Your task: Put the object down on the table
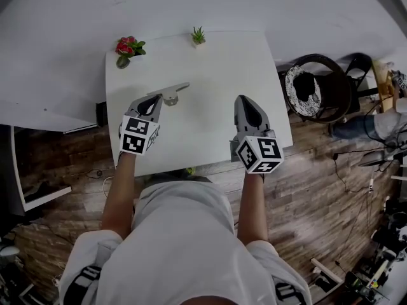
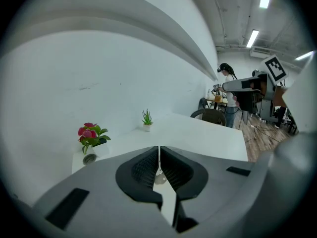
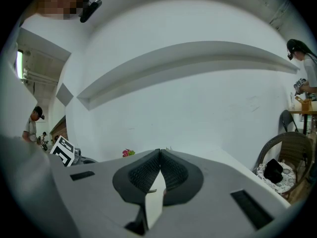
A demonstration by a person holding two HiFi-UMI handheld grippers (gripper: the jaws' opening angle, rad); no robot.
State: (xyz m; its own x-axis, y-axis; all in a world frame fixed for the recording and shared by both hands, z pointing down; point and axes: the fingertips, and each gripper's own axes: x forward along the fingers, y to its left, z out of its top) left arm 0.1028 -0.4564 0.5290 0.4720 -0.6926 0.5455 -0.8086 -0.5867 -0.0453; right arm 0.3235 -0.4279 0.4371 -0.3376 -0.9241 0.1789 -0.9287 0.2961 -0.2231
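Note:
A flat grey metal object (image 1: 175, 92) with a bent end lies on the white table (image 1: 210, 62). Its near end is just past the tip of my left gripper (image 1: 157, 99). In the left gripper view the jaws of this gripper (image 2: 159, 148) meet at their tips with nothing pressed between them. A small grey part of the object (image 2: 160, 178) shows through the gap lower down. My right gripper (image 1: 245, 99) hovers over the table's right half, apart from the object. Its jaws (image 3: 160, 151) are shut and empty.
At the table's far left corner stands a red flower pot (image 1: 128, 48), and a small green plant (image 1: 198, 37) sits at the far edge. A round chair (image 1: 316, 91) with a cushion stands right of the table. A person (image 1: 381, 122) sits beyond it. Cables lie on the wooden floor.

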